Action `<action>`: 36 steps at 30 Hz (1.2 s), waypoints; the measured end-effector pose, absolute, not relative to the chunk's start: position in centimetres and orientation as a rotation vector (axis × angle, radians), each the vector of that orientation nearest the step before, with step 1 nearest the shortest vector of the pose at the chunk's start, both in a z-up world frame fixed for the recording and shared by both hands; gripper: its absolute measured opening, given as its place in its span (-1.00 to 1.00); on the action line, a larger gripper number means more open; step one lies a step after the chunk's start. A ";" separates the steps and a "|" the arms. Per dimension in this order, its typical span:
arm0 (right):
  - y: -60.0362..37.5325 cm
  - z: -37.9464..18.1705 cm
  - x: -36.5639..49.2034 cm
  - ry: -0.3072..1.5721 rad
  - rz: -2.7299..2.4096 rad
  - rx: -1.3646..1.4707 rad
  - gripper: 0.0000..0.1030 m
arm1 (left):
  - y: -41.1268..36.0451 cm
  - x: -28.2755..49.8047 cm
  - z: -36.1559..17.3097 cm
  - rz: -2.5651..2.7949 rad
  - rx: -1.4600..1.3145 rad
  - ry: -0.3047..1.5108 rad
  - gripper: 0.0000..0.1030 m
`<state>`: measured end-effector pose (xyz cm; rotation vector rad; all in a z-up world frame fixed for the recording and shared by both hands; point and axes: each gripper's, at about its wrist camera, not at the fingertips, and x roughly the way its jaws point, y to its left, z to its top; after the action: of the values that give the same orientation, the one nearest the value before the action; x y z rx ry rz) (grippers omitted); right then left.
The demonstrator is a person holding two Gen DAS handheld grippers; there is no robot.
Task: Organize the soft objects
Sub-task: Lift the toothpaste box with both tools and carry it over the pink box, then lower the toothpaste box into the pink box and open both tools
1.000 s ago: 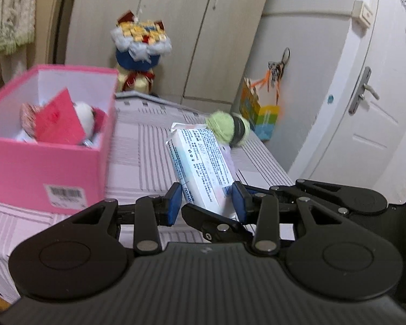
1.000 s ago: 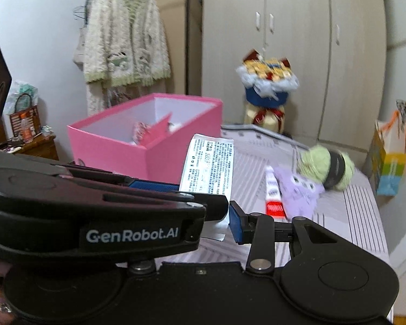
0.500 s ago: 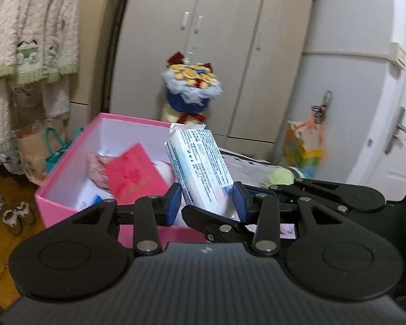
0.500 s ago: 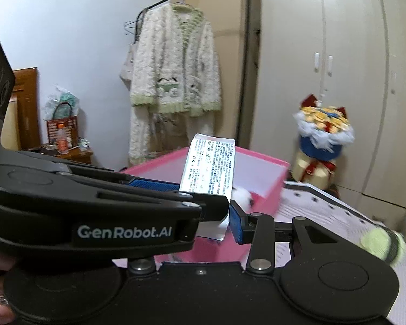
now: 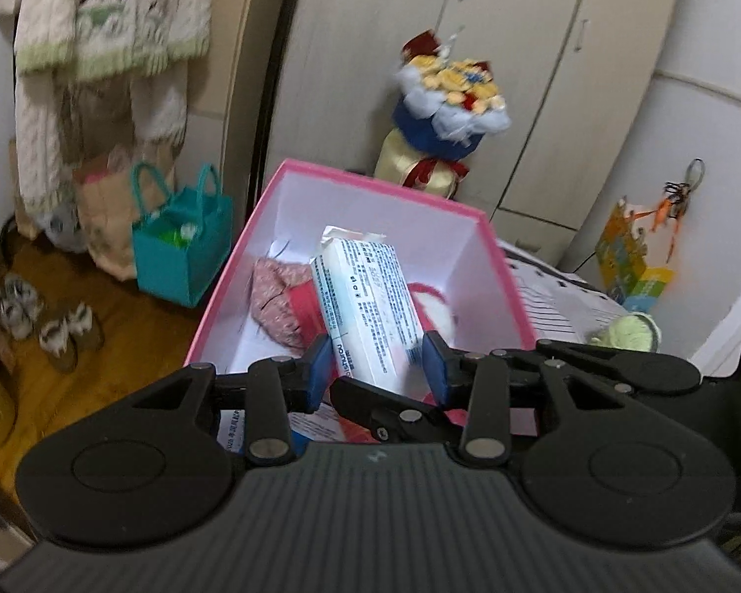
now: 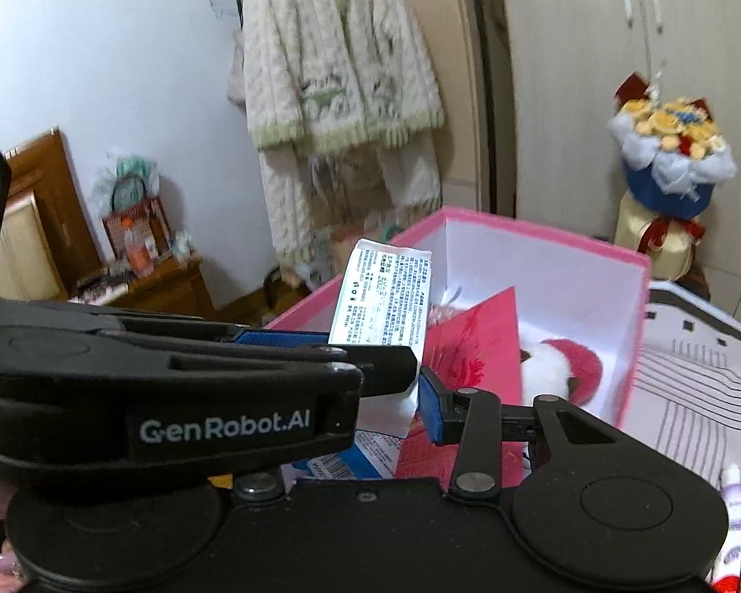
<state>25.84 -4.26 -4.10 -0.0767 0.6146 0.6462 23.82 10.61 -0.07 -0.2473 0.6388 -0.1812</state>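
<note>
My left gripper [image 5: 378, 363] is shut on a white tissue pack [image 5: 368, 306] with blue print, held over the open pink box [image 5: 380, 185]. Inside the box lie a pink knit item [image 5: 281, 296], a red card and a white-and-red plush [image 5: 432, 304]. In the right wrist view the same pack [image 6: 383, 304] stands up beside my right gripper [image 6: 410, 395]; the left gripper's body covers the right one's left finger, so its state is unclear. The box [image 6: 543, 237] and the red card [image 6: 474, 341] show behind. A green yarn ball [image 5: 627, 331] lies on the striped cloth.
A flower bouquet [image 5: 449, 94] stands behind the box by the cupboard doors. A teal bag [image 5: 180, 242] and slippers [image 5: 44, 321] sit on the wooden floor at left. A cardigan [image 6: 341, 74] hangs on the wall. A tube [image 6: 728, 529] lies on the striped cloth at right.
Both grippers swung left and forward from the striped cloth to above the pink box. The tissue pack stayed clamped in the left gripper and now hangs over the box's inside.
</note>
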 end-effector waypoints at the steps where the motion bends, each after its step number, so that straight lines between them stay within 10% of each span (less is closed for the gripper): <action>1: -4.1 -4.3 26.4 0.636 0.647 -0.078 -0.10 | 11.0 24.5 -0.4 -0.176 -0.263 0.659 -0.26; 36: -13.3 0.9 17.4 0.619 0.684 -0.122 0.15 | 8.8 13.6 4.9 -0.244 -0.104 0.570 0.02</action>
<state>17.39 -13.34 0.88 -0.1224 0.6193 0.6838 13.63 8.75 4.86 -0.1039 0.5698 -0.2438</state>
